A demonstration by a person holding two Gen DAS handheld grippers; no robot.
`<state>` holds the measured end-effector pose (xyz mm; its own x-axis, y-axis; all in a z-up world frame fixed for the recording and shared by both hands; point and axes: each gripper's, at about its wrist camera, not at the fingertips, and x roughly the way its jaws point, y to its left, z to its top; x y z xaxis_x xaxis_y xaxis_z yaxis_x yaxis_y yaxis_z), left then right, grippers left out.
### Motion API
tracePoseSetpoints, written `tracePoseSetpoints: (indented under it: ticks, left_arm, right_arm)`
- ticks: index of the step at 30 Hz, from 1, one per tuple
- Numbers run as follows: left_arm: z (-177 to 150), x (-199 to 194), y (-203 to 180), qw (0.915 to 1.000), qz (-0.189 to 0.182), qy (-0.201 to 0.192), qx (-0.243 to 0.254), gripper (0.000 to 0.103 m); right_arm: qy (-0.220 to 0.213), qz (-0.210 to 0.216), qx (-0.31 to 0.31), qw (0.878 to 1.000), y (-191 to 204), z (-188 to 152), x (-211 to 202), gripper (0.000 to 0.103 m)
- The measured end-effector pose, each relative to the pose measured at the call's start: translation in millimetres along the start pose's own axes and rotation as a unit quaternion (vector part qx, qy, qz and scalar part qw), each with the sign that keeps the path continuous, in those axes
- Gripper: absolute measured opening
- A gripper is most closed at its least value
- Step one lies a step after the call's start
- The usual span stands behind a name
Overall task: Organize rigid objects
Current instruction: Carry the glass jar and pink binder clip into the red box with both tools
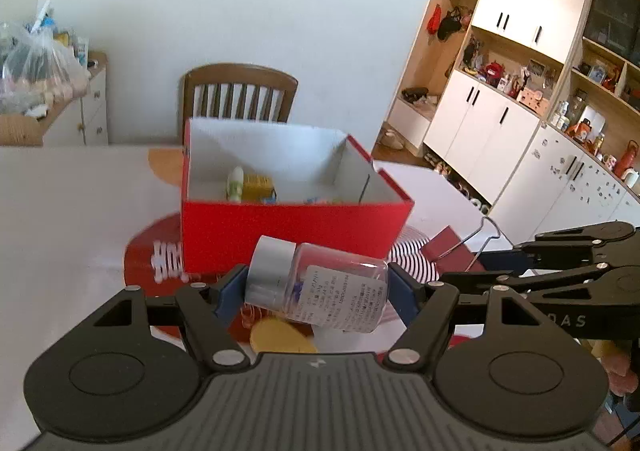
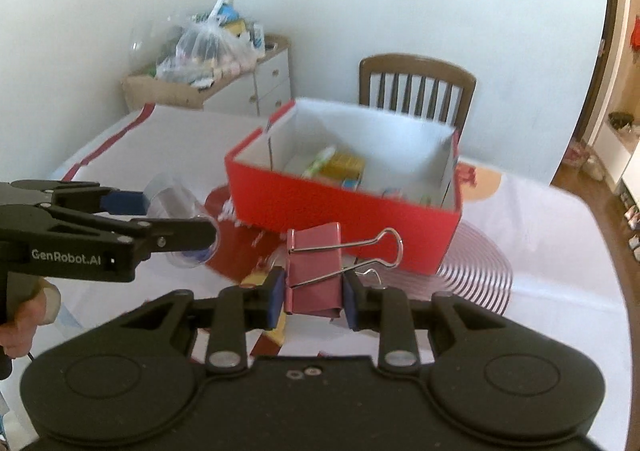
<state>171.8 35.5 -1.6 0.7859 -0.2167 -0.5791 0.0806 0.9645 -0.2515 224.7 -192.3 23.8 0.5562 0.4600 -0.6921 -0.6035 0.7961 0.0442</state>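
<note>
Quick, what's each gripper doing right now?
Left gripper: jaws closed on a clear plastic bottle with a grey cap.
Right gripper: jaws closed on a pink binder clip.

bottle and clip held up before the red box

a clear plastic bottle [image 1: 320,287] with a grey cap and printed label lies tilted between the left fingers [image 1: 230,293], cap toward the left one. a pink binder clip [image 2: 314,271], wire handles pointing right, sits pinched between the right fingers [image 2: 274,299]. just beyond both fingertips stands an open red box [image 1: 296,227], white inside, holding small packets.
</note>
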Motion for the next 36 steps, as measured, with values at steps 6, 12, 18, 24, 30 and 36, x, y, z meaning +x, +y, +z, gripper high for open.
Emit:
tracePoseSetpoints:
  ticks: [6, 12, 18, 24, 30, 36]
  left_arm:
    - [23, 3, -4, 0.9999, 0.001, -0.011, -0.002, 0.073]
    - [43, 15, -9, 0.9996, 0.013, -0.013, 0.019, 0.074]
    - [57, 37, -8, 0.999, 0.03, -0.008, 0.031, 0.074]
    - [77, 68, -4, 0.9982, 0.044, 0.002, 0.041, 0.074]
    - [92, 112, 3, 0.9967, 0.062, 0.026, 0.046, 0.074]
    - [96, 154, 16, 0.9937, 0.085, 0.055, 0.048, 0.074]
  right_arm:
    - [-0.02, -0.004, -0.007, 1.0, -10, 23, -5, 0.028]
    - [-0.032, -0.004, -0.013, 0.999, -19, 39, -1, 0.028]
    - [-0.035, -0.006, -0.019, 0.999, -32, 55, 15, 0.028]
    - [-0.027, -0.011, -0.024, 0.999, -48, 67, 38, 0.028]
    - [-0.01, -0.019, -0.035, 0.999, -65, 83, 78, 0.028]
    - [0.014, -0.011, -0.034, 0.999, -86, 95, 121, 0.028]
